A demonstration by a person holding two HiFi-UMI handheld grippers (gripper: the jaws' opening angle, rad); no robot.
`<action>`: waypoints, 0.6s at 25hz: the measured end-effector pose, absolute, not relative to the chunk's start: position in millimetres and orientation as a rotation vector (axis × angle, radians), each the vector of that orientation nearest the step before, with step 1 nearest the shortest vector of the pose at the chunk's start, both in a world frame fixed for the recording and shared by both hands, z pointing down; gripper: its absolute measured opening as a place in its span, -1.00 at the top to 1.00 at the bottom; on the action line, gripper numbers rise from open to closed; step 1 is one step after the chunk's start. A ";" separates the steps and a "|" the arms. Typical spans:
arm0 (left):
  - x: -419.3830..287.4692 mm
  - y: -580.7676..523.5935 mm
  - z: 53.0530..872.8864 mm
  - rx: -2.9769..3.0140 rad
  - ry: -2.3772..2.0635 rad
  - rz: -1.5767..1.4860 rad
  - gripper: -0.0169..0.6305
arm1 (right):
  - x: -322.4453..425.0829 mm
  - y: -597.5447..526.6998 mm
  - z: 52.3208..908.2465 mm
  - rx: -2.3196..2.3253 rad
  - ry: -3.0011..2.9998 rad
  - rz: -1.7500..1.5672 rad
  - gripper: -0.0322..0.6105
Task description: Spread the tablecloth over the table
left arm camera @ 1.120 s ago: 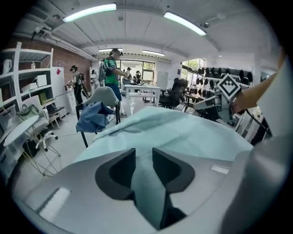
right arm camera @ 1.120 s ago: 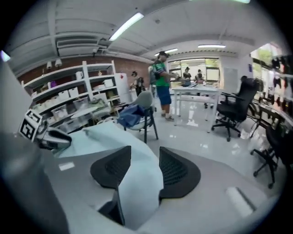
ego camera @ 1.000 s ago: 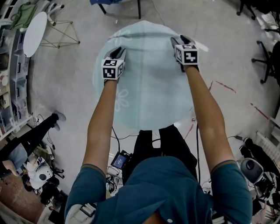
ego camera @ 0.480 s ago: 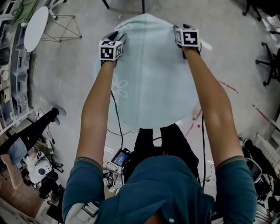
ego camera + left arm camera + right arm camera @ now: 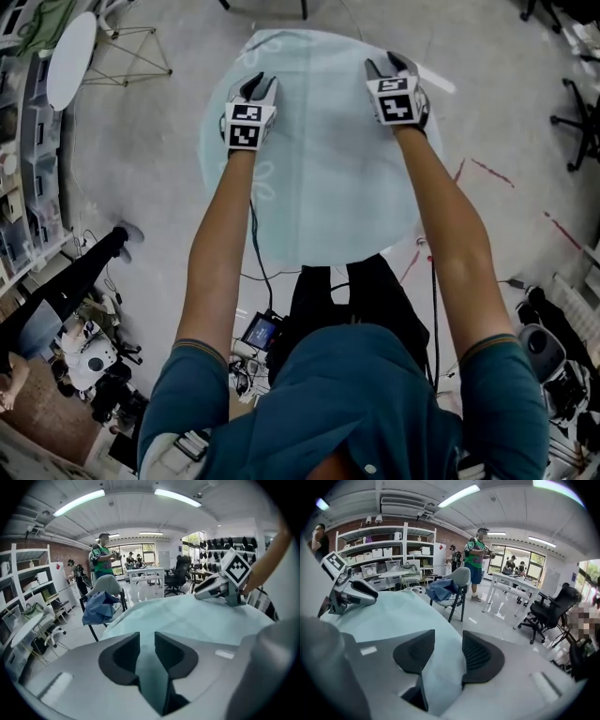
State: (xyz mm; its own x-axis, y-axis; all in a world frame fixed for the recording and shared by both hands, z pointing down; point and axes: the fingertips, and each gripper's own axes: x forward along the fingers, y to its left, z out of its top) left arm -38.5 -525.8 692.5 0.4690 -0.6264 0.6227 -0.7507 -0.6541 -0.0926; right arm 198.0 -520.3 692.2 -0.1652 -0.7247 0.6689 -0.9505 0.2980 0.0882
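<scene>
Over the round surface, the pale blue tablecloth (image 5: 328, 187) lies spread, draping past the rim. The head view shows the left gripper (image 5: 260, 86) and right gripper (image 5: 388, 64) above its far half. The gripper views alone show both jaws apart, the left closing, cloth unpinched in each gap, and a chair (image 5: 101, 604) beyond.

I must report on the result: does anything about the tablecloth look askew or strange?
Nothing clearly wrong: the tablecloth lies smooth, with only faint creases. A small white strip shows beside its far right edge; unclear what it is.
</scene>
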 end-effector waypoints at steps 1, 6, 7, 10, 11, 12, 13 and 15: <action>-39.5 -527.5 690.9 2.507 -1.202 0.916 0.67 | 199.2 -520.2 692.3 1.493 -1.953 0.467 0.29; -44.1 -513.3 680.9 2.513 -1.235 0.907 0.62 | 209.2 -499.8 687.7 1.536 -1.888 0.529 0.31; -46.5 -509.2 675.1 2.526 -1.257 0.909 0.63 | 209.6 -492.8 681.2 1.549 -1.886 0.519 0.31; -64.5 -486.7 672.4 2.549 -1.246 0.994 0.63 | 230.2 -452.2 669.0 1.620 -1.829 0.504 0.31; -73.5 -476.3 679.1 2.547 -1.220 1.046 0.61 | 243.2 -432.0 674.1 1.647 -1.798 0.538 0.31; -81.8 -466.7 687.3 2.536 -1.192 1.074 0.60 | 254.6 -412.2 683.1 1.666 -1.780 0.586 0.31; -88.7 -459.4 694.5 2.519 -1.176 1.068 0.60 | 262.1 -395.9 692.6 1.677 -1.782 0.627 0.31; -96.0 -452.2 700.3 2.504 -1.182 1.014 0.59 | 264.5 -377.6 703.3 1.674 -1.814 0.631 0.31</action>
State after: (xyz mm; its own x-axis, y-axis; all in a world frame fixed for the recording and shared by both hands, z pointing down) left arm -96.0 -452.2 700.3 0.4473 -0.6084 0.6556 -0.7402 -0.6632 -0.1105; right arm 264.5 -377.6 703.3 -0.0394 -0.7168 0.6961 -0.9941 0.0984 0.0450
